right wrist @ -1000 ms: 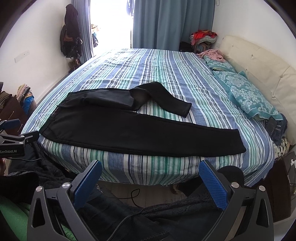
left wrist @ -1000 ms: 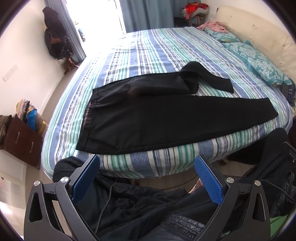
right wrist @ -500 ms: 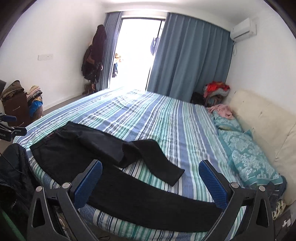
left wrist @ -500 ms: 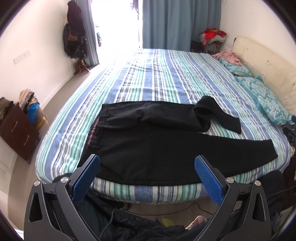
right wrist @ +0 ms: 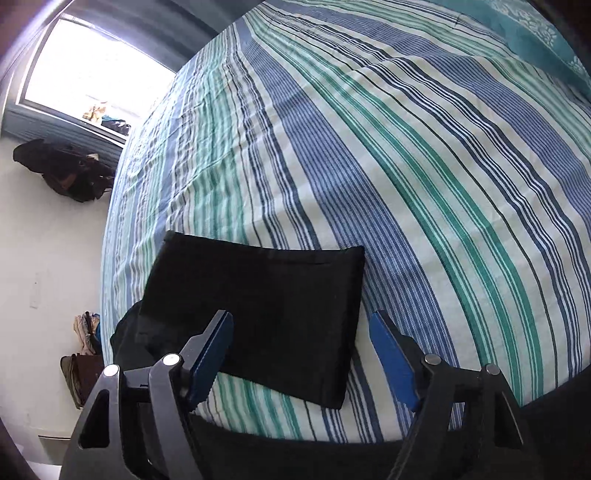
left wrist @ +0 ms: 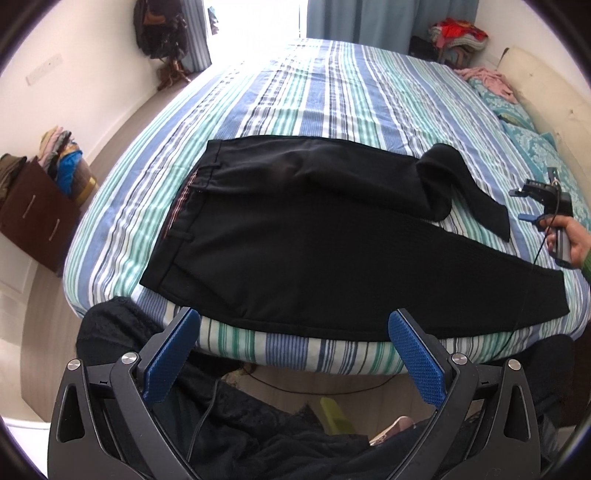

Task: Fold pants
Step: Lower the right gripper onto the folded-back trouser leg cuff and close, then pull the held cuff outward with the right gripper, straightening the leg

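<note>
Black pants (left wrist: 314, 236) lie flat on the striped bed (left wrist: 332, 92), waistband to the left, near leg stretched right along the front edge. The far leg is bent back, its cuff (left wrist: 491, 218) lying towards the right. My left gripper (left wrist: 291, 350) is open and empty, hovering off the bed's front edge. My right gripper (right wrist: 301, 356) is open, low over the far leg's cuff end (right wrist: 258, 314), jaws on either side of it, not closed. In the left wrist view the right gripper (left wrist: 546, 199) shows in a hand just right of that cuff.
Dark clothing (left wrist: 258, 424) is heaped on the floor below the front edge. A brown drawer unit (left wrist: 33, 210) with piled clothes stands at left. Teal pillows (left wrist: 532, 144) and a cream headboard (left wrist: 546, 88) lie at the right. A coat rack (left wrist: 162, 33) stands by the window.
The right gripper has swung down from a raised view of the room to close over the far leg's cuff. The left gripper has tipped down and moved a little closer to the bed.
</note>
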